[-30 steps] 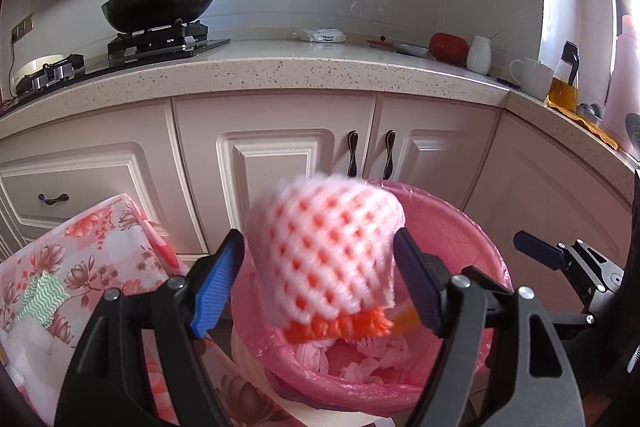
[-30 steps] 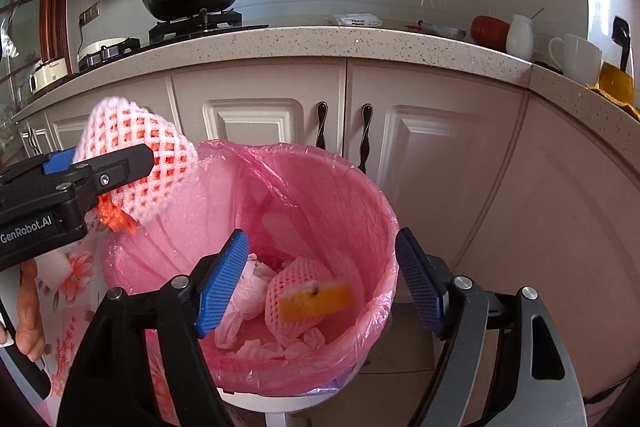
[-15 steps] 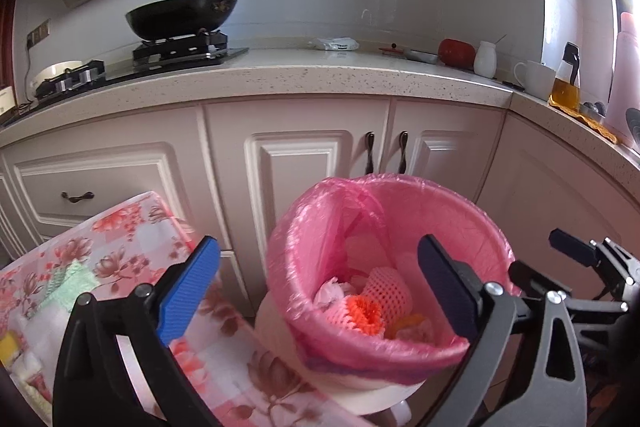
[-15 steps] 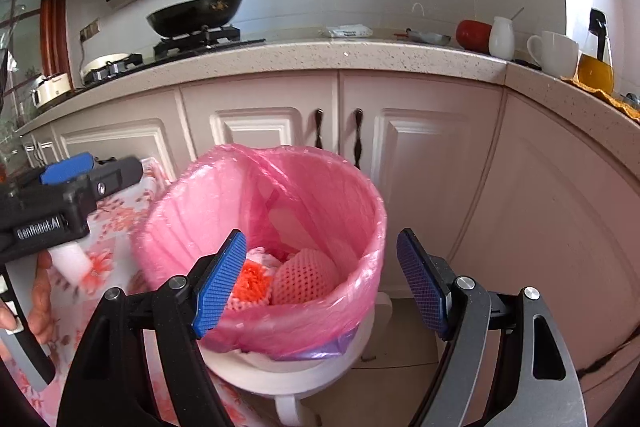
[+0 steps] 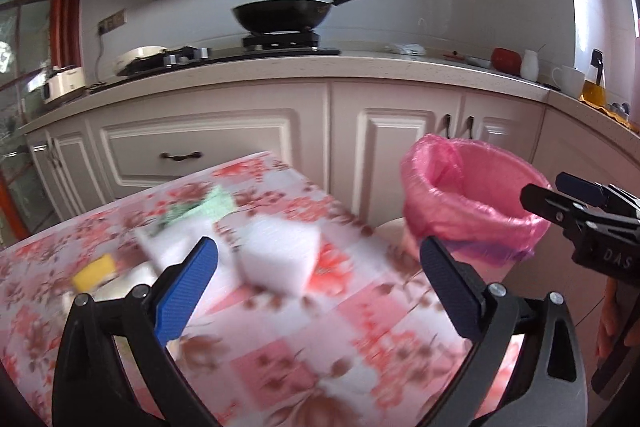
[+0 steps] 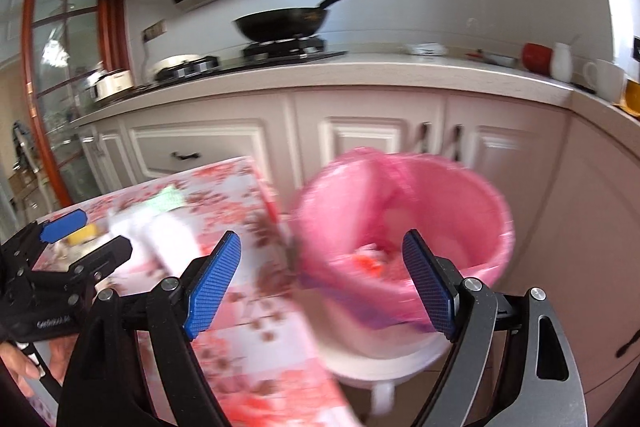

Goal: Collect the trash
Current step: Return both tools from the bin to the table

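Now your left gripper (image 5: 316, 279) released, jaws wide, over floral tabletop (image 5: 304, 359). White foam block (image 5: 280, 253) on tabletop between jaws; yellow scrap (image 5: 94, 271) and green scrap (image 5: 204, 207) farther left. Your right gripper (image 6: 320, 281) released, empty, near pink-lined bin (image 6: 452, 195) right of tabletop; trash blurred inside.

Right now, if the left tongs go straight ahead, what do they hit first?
Probably the blurry white foam block on the floral-cloth table; it sits between the open left tongs. Depth is uncertain.
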### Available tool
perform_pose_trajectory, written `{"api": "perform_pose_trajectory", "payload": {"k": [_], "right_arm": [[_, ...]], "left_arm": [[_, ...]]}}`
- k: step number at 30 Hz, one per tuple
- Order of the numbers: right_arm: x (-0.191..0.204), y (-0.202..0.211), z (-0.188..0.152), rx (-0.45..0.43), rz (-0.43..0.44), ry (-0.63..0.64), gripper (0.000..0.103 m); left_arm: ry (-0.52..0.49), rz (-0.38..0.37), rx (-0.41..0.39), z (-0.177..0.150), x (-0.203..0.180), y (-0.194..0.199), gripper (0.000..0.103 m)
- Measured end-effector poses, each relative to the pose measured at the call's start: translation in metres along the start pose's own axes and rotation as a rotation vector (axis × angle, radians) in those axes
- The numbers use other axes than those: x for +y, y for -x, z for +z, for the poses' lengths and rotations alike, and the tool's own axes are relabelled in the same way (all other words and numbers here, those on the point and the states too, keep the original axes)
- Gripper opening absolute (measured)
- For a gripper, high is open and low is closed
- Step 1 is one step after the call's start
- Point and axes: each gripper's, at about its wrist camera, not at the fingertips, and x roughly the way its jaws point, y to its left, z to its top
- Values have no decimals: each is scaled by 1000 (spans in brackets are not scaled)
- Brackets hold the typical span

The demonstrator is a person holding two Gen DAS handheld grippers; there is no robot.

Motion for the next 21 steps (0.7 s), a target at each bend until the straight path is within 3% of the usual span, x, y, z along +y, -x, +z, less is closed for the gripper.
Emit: {"api": "perform_pose_trajectory", "payload": {"k": [10, 17, 21], "right_arm": [[109, -16, -28, 84, 142, 93, 78], [179, -40, -46, 155, 235, 200, 78], [211, -57, -52, 189, 280, 257, 78]], "left_arm": [[106, 159, 19, -54, 103, 65, 98], [226, 323, 72, -89, 185, 84, 98], [291, 373, 91, -98, 220, 89, 98]]}}
